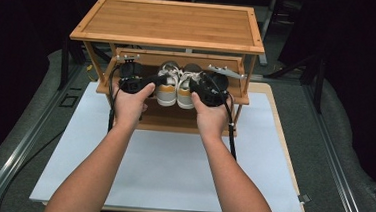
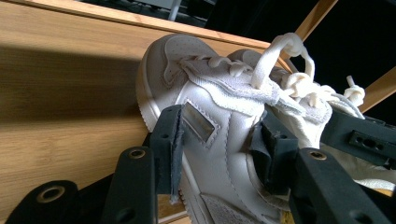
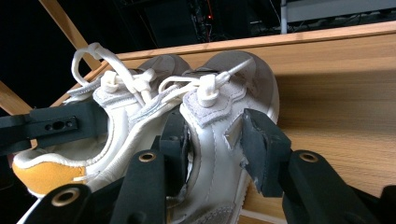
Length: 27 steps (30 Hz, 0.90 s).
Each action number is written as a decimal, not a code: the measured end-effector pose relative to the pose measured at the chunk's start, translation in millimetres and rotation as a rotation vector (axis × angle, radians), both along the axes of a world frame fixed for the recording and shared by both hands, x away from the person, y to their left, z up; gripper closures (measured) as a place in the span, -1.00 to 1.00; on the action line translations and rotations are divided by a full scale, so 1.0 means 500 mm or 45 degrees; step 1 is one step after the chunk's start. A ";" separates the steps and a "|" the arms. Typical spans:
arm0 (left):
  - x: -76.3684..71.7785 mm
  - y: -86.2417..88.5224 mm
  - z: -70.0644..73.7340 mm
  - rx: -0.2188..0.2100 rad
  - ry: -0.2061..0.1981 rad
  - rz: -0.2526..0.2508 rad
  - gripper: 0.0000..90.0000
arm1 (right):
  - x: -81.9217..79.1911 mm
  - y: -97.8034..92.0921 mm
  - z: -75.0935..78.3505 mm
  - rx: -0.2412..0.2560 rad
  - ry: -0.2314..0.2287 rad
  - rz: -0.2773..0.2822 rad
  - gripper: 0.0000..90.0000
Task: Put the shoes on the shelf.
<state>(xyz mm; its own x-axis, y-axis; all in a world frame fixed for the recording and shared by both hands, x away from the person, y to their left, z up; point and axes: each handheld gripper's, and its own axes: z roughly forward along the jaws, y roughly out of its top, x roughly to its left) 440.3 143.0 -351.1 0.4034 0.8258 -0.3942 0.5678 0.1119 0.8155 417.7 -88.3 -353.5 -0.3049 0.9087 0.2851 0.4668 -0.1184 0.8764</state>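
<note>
Currently both white leather sneakers with tan heel patches sit side by side on the middle shelf of the bamboo two-tier shoe rack, at upper centre of the high view, toes pointing away from the person. Left claw is pinched across the upper of the left sneaker, one jaw on the outer side panel, the other pressed in at the lace line. Right claw is clamped on the right sneaker the same way, straddling the tongue and outer quarter. In the high view, the left hand and right hand hold the claws level with the shelf edge, above the pale sheet covering the worktop. Handling judgement: the shoes look light, with soft padded uppers that give under the jaws, while the rubber soles are stiff. Leather appears smooth, so some slip is possible; the loose laces could snag on the rack's struts. A grip low across the midfoot, near the sole, should hold firmer than the tongue alone. Each shoe will likely tip heel-down if lifted from the front.
</note>
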 end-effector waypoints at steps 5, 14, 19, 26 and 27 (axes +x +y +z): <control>0.014 -0.005 0.002 -0.012 0.032 0.022 0.26 | 0.009 0.004 0.007 -0.042 0.012 -0.007 0.35; 0.030 -0.002 0.007 -0.020 0.089 0.021 0.23 | 0.031 0.006 0.020 -0.067 0.033 -0.002 0.32; 0.027 0.003 0.017 -0.045 0.103 -0.009 0.04 | 0.031 -0.001 0.019 -0.048 0.045 -0.001 0.21; 0.019 0.008 0.024 -0.027 0.079 -0.015 0.04 | 0.021 0.002 0.026 -0.081 0.025 0.009 0.21; 0.016 0.010 0.025 -0.027 0.066 -0.021 0.04 | 0.018 0.001 0.027 -0.079 0.019 0.006 0.19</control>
<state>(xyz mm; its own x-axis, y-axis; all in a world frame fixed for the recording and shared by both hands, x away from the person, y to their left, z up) 448.4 148.1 -338.7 0.3958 0.8103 -0.4322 0.6112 0.1188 0.7825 426.7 -87.9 -340.1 -0.3055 0.9233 0.2330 0.4800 -0.0621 0.8751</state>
